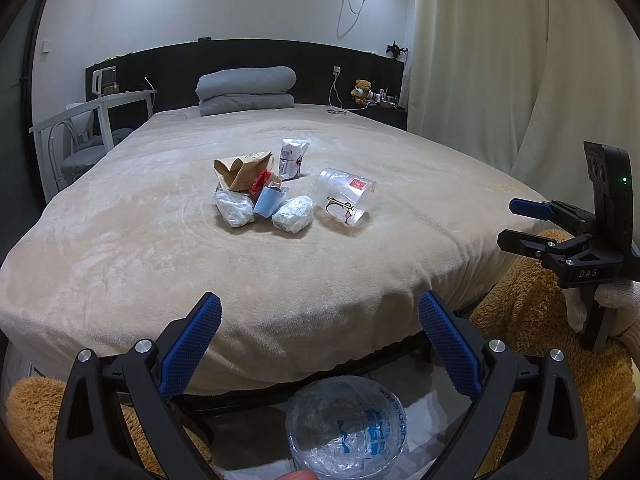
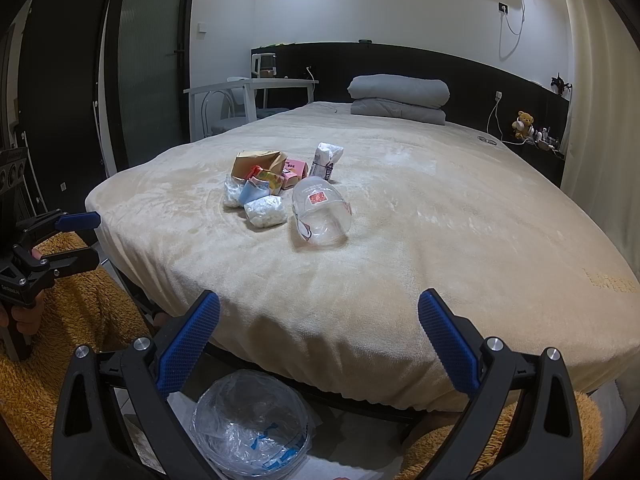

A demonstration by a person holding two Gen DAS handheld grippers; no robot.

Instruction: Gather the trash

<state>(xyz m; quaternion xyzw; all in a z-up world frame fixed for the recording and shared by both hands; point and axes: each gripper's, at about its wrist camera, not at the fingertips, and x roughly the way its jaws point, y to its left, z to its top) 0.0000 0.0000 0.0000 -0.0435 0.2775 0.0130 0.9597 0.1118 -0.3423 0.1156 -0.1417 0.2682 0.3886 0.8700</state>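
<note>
A pile of trash lies mid-bed: a brown paper bag (image 1: 242, 168) (image 2: 256, 162), a white packet (image 1: 293, 156) (image 2: 326, 158), two crumpled clear plastic balls (image 1: 234, 210) (image 1: 293, 214) (image 2: 266, 210), a blue cup (image 1: 268, 200) and a clear plastic cup on its side (image 1: 344, 196) (image 2: 320, 212). A bin lined with a clear bag (image 1: 346, 428) (image 2: 252, 424) stands on the floor below both grippers. My left gripper (image 1: 320, 340) (image 2: 78, 240) is open and empty before the bed's foot. My right gripper (image 2: 319, 340) (image 1: 516, 222) is open and empty too.
The beige bed (image 1: 160, 240) fills the view, with folded grey bedding (image 1: 246, 90) at the dark headboard. A white table and chair (image 1: 92, 128) stand left of it. A curtain (image 1: 500, 60) hangs on the right. An orange fluffy rug (image 2: 80, 320) covers the floor.
</note>
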